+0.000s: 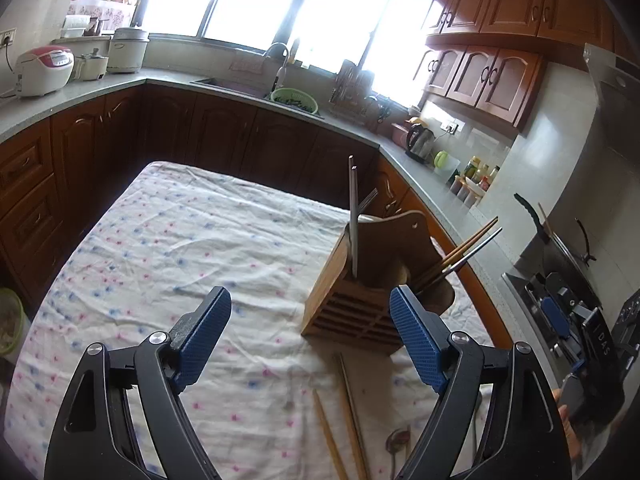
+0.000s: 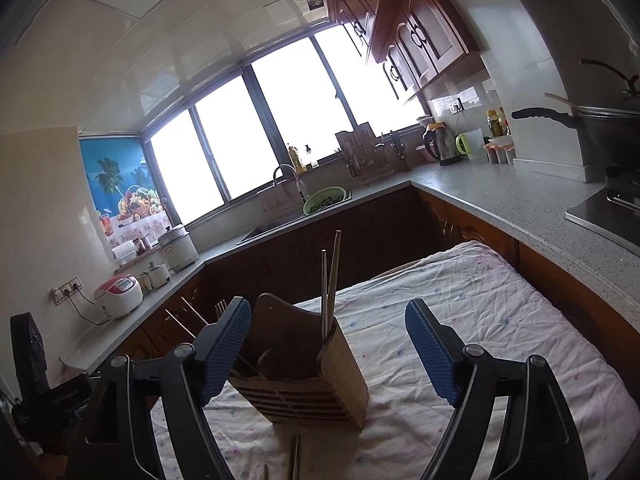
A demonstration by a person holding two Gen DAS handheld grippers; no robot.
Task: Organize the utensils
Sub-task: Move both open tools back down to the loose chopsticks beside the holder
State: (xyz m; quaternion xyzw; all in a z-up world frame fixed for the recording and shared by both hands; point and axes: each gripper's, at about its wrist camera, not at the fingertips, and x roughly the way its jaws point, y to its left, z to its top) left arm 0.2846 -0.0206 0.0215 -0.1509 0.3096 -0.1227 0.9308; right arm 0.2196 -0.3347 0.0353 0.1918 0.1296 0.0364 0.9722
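A wooden utensil holder (image 1: 352, 300) stands on the cloth-covered table (image 1: 180, 240); it also shows in the right wrist view (image 2: 304, 376). Upright metal chopsticks (image 1: 353, 216) stand in its left slot, and wooden chopsticks (image 1: 468, 250) lean out to the right. Loose chopsticks (image 1: 344, 420) and a spoon (image 1: 396, 440) lie on the cloth in front of it. My left gripper (image 1: 310, 312) is open and empty, just short of the holder. My right gripper (image 2: 328, 328) is open and empty, with the holder between its fingers' line of sight. The other gripper (image 1: 560, 320) shows at the right edge.
A grey countertop (image 2: 500, 196) wraps around the table, with a sink (image 2: 280, 224), green colander (image 2: 324, 198), kettle (image 2: 440, 146), rice cooker (image 2: 118, 290) and stove with a pan (image 2: 608, 120). Dark wooden cabinets stand close behind the table.
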